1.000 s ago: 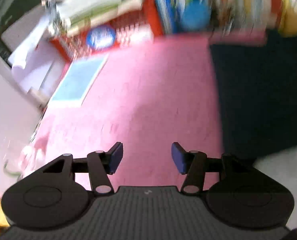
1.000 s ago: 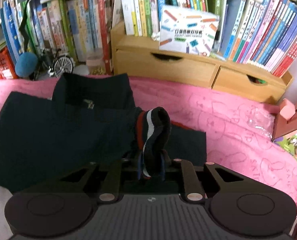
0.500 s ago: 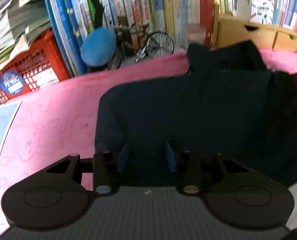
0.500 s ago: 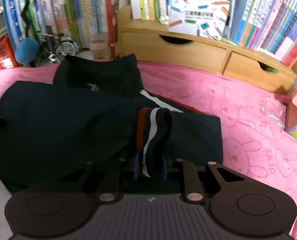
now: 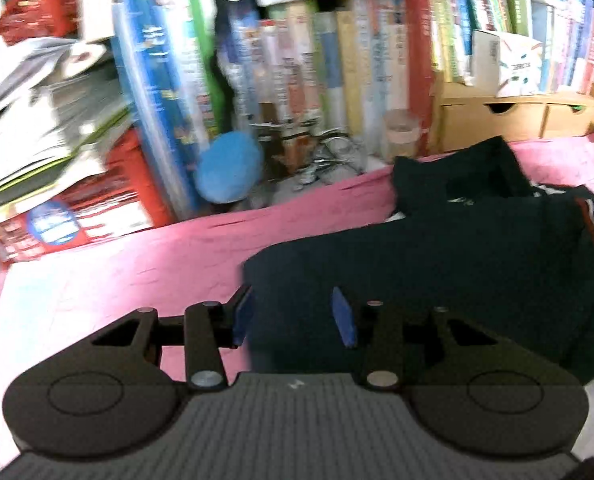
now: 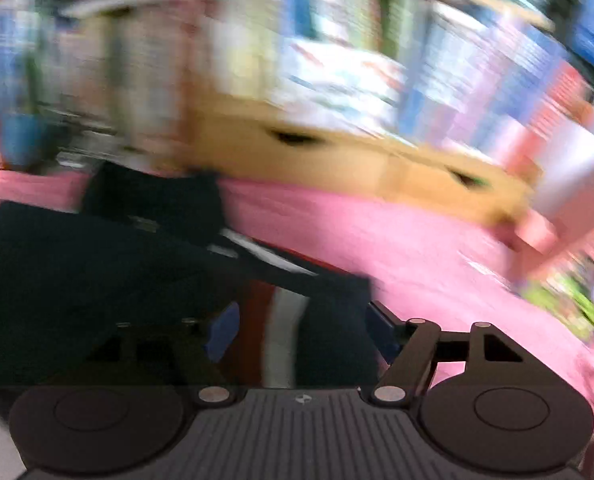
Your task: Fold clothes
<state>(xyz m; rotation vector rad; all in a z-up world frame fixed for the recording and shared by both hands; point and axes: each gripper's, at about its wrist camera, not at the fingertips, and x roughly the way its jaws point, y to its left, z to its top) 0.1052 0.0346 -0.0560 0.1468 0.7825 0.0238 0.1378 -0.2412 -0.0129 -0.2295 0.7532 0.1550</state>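
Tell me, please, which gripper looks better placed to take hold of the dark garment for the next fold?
Probably the left. The left gripper is open, right at the near-left edge of the dark garment on the pink cloth. The right gripper is open too, straddling the striped cuff, but its view is motion-blurred.

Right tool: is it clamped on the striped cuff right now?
No. In the right wrist view the right tool stands open, its blue pads wide of the striped cuff lying between them.

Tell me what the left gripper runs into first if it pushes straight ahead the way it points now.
Most likely the dark garment: the left gripper has its jaws open over the garment's near left corner on the pink cover. Beyond it stand the books. Depth is hard to judge.
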